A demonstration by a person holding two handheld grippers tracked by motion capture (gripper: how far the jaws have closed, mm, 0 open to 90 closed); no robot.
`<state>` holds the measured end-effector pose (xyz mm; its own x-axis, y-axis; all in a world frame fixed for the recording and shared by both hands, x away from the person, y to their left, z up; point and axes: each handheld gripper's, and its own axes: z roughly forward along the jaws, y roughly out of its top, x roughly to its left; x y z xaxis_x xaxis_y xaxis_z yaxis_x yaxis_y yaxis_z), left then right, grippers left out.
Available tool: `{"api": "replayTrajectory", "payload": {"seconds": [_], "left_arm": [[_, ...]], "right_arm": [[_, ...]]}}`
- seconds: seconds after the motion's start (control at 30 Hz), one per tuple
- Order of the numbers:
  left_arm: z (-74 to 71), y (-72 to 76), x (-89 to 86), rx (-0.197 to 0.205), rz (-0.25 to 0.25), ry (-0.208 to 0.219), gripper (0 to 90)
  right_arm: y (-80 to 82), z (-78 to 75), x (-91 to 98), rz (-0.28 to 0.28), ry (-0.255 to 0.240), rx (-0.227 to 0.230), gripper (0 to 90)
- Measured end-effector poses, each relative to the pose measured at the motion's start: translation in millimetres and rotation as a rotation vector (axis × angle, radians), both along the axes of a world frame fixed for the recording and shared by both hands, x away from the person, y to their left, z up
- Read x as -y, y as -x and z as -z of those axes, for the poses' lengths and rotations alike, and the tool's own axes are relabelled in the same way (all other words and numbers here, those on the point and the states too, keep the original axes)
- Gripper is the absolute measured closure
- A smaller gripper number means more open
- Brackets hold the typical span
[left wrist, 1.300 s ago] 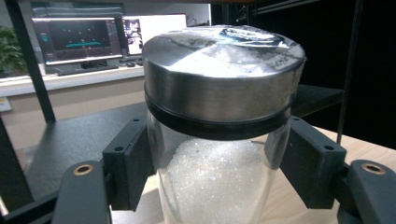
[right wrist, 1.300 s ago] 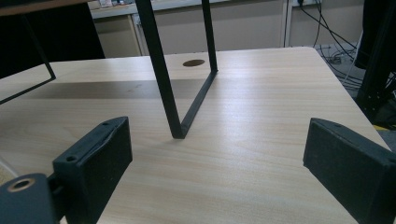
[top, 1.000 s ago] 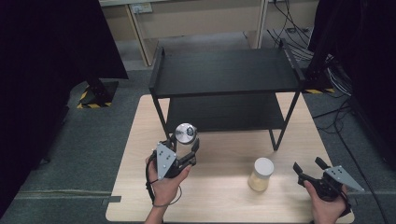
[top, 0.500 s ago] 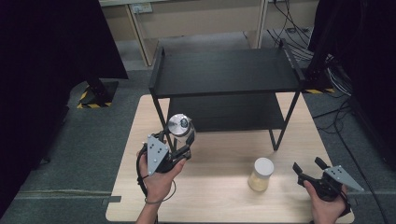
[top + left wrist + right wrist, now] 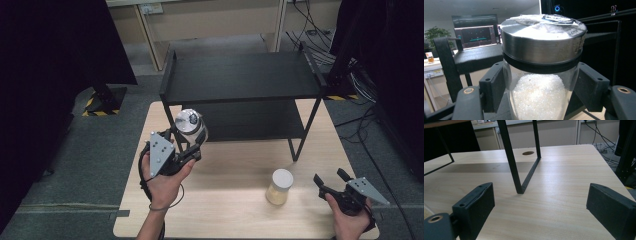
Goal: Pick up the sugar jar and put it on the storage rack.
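Note:
A clear jar with a silver lid [image 5: 190, 125], filled with white granules [image 5: 539, 96], is lifted above the table's left side, level with the black shelf rack's lower tier. My left gripper [image 5: 186, 146] is shut on the jar's glass body, a jaw pressed on each side. A second jar with a white lid and yellowish contents [image 5: 280, 186] stands on the table at the front right. My right gripper [image 5: 331, 179] rests open near the table's right front corner, just right of that jar, with nothing between its jaws.
A black two-tier shelf rack [image 5: 242, 75] stands on the back half of the wooden table [image 5: 235, 170]; its front right leg [image 5: 512, 160] rises just ahead of my right gripper. A round cable hole [image 5: 528, 153] lies beyond it. Cables [image 5: 320, 42] lie on the floor behind.
My left gripper has lifted the silver-lidded jar up and a little toward the left end of the rack. The right gripper and the white-lidded jar stayed still.

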<state>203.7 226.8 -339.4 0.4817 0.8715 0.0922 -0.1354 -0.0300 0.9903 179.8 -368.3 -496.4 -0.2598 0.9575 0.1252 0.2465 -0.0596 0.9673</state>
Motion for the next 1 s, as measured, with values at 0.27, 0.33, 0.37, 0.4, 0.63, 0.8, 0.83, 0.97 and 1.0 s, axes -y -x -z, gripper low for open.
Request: {"api": "replayTrajectory", "payload": {"seconds": [0.27, 0.33, 0.37, 0.4, 0.63, 0.8, 0.83, 0.97, 1.0], "left_arm": [[-16.3, -2.0, -2.3, 0.006, 0.004, 0.012, 30.8], [-19.6, -2.4, -2.2, 0.008, 0.003, 0.014, 30.8], [-19.6, -2.4, -2.2, 0.008, 0.003, 0.014, 30.8], [-21.3, -2.6, -2.2, 0.009, 0.003, 0.014, 30.8], [-33.0, -3.9, -1.8, 0.012, 0.006, 0.017, 30.8], [-41.9, -5.7, -0.2, 0.011, 0.009, 0.028, 30.8], [-41.9, -5.7, -0.2, 0.011, 0.009, 0.028, 30.9], [-47.8, -7.7, 2.1, 0.013, 0.009, 0.034, 30.9], [-49.3, -8.4, 2.8, 0.015, 0.008, 0.033, 30.8]], "right_arm": [[-0.2, -0.3, -0.3, -0.001, 0.004, 0.0, 8.2], [-0.1, -0.2, -0.5, -0.001, 0.005, 0.0, 8.2], [0.0, -0.2, -0.6, 0.0, 0.004, 0.0, 8.2], [0.0, -0.2, -0.6, 0.0, 0.004, 0.0, 8.2], [-0.2, -0.1, -0.5, -0.002, 0.003, 0.0, 8.2], [-0.7, -0.6, -0.7, -0.005, 0.004, -0.003, 8.2], [-0.7, -0.6, -0.7, -0.005, 0.004, -0.003, 8.2], [-0.5, -0.3, -0.5, -0.004, 0.002, -0.002, 8.2], [-0.6, -0.3, -0.4, -0.005, 0.001, -0.002, 8.2]]}}
